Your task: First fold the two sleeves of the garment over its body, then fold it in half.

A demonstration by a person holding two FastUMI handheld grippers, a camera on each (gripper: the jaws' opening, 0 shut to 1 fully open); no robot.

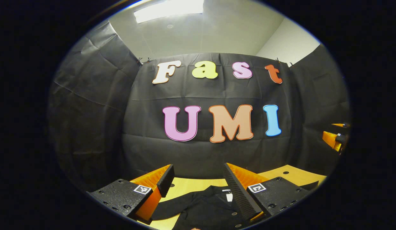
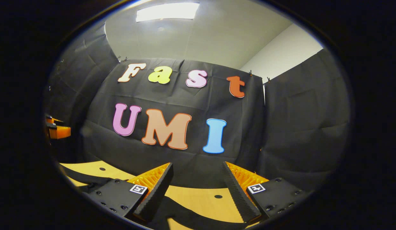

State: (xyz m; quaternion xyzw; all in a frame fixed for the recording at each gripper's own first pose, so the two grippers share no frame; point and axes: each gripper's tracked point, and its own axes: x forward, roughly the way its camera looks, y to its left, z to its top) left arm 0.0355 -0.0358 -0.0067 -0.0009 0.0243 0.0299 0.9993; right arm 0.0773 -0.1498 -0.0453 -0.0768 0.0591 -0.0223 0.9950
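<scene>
Both grippers are held level above the wooden table (image 1: 290,174), their cameras aimed at the booth's back wall rather than down at the work.

Seen in the left gripper view, the left gripper (image 1: 198,180) is carried with its fingers spread wide apart and nothing gripped between them. Through the gap between those fingers the black garment (image 1: 204,207) is seen lying on the table, well below the fingers and untouched by them. A small white tag (image 1: 229,197) is visible at its neck, close to the gripper's right-hand finger. One sleeve (image 1: 166,210) is stretched away from the garment's body toward the left-hand finger, laid flat on the table and not folded over the body.

At the right edge of the same view the right gripper (image 1: 337,137) is caught farther off, at about the same height, well apart from the garment; its fingers cannot be made out from there.

In the right gripper view, the right gripper (image 2: 198,182) is likewise held released, fingers parted with only bare table between them. Dark cloth of the garment (image 2: 185,214) is seen on the table below its fingers, and a dark strip of it (image 2: 79,177) runs along the table toward the left-hand side. The left gripper (image 2: 56,131) is glimpsed at that view's left edge, above the table.
</scene>
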